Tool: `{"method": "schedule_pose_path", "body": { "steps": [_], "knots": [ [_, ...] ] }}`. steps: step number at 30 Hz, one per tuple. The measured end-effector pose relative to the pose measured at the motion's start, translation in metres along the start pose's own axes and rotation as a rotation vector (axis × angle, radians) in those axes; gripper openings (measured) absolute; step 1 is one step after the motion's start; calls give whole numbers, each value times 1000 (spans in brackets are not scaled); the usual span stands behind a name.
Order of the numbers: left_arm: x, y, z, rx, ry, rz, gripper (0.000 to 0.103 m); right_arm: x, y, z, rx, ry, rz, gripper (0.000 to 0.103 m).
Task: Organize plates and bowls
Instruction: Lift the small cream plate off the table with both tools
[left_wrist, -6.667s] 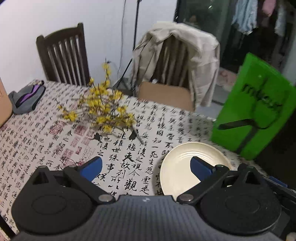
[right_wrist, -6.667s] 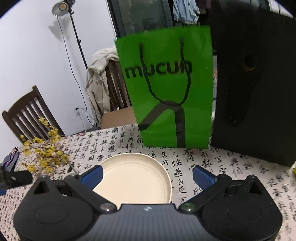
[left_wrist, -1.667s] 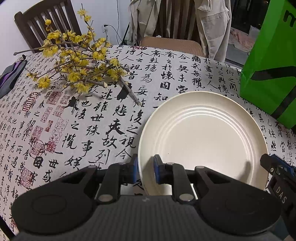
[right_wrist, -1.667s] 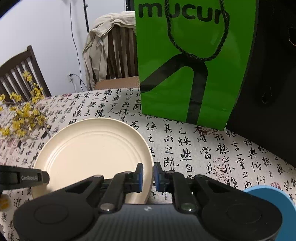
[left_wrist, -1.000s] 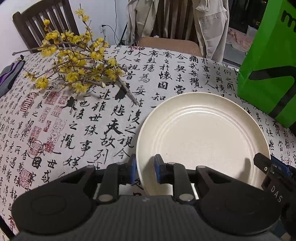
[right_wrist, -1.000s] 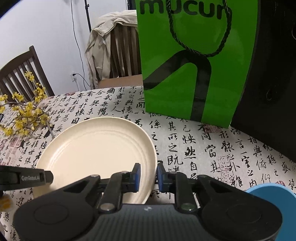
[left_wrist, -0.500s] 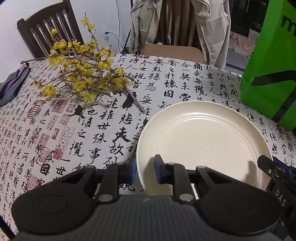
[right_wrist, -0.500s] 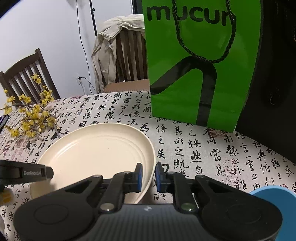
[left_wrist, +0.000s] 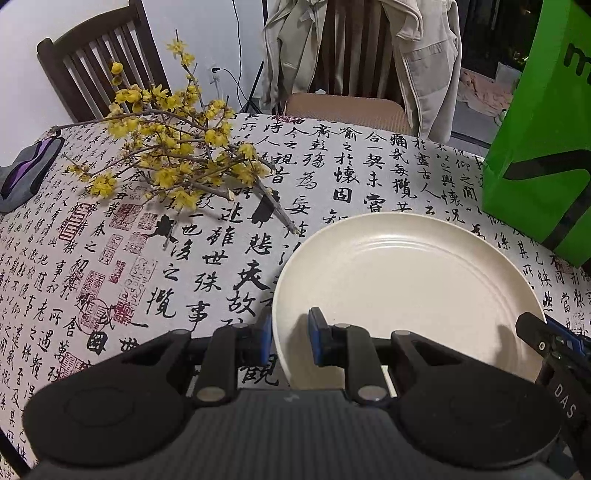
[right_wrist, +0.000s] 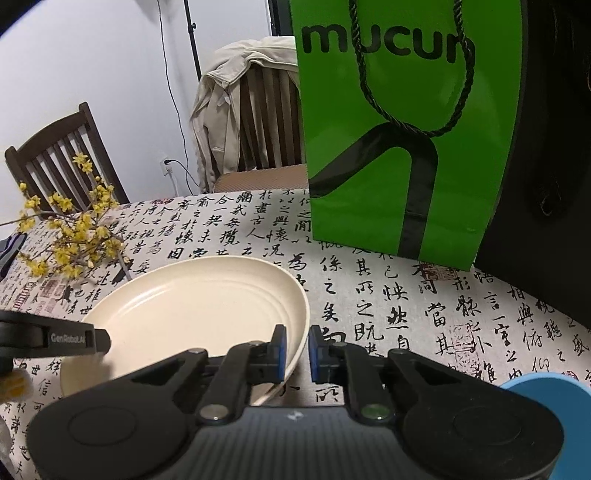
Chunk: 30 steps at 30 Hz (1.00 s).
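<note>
Compared with the frame from over a second ago, the cream plate (left_wrist: 406, 288) now sits higher and tilted, its right-hand edge raised off the desk (left_wrist: 184, 258), where before it lay flat on the calligraphy-print cloth.

Nearest the left wrist camera, the left gripper (left_wrist: 290, 338) pinches the plate's near-left rim between its blue pads, one pad outside the rim and one inside. At the plate's opposite side, the right gripper (right_wrist: 294, 349) is pressed together on the rim in the same manner, one pad inside and one outside. The plate hangs between the two grippers, just above the desk.

Right of the plate, at the lower corner of the right wrist view, part of a blue dish (right_wrist: 546, 387) is visible. Beyond the plate's left edge lies a branch of yellow flowers (left_wrist: 166, 147), its stem end near the rim. Behind the plate stands a green paper bag (right_wrist: 402, 129), with a black bag (right_wrist: 554, 166) beside it. Farther back, past the desk edge, stand two wooden chairs; one (right_wrist: 258, 110) carries a beige jacket.
</note>
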<state>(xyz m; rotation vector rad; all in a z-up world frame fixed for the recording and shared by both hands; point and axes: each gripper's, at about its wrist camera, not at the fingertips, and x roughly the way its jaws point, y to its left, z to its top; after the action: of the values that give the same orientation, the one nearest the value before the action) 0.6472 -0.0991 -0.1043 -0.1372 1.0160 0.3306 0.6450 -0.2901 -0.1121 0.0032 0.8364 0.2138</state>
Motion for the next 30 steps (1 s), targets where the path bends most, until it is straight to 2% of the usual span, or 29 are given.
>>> {"method": "schedule_pose_path", "body": {
  "steps": [30],
  "knots": [
    [-44, 17, 0, 26, -103, -62, 19, -33, 3, 2, 26, -107, 35, 12]
  ]
}}
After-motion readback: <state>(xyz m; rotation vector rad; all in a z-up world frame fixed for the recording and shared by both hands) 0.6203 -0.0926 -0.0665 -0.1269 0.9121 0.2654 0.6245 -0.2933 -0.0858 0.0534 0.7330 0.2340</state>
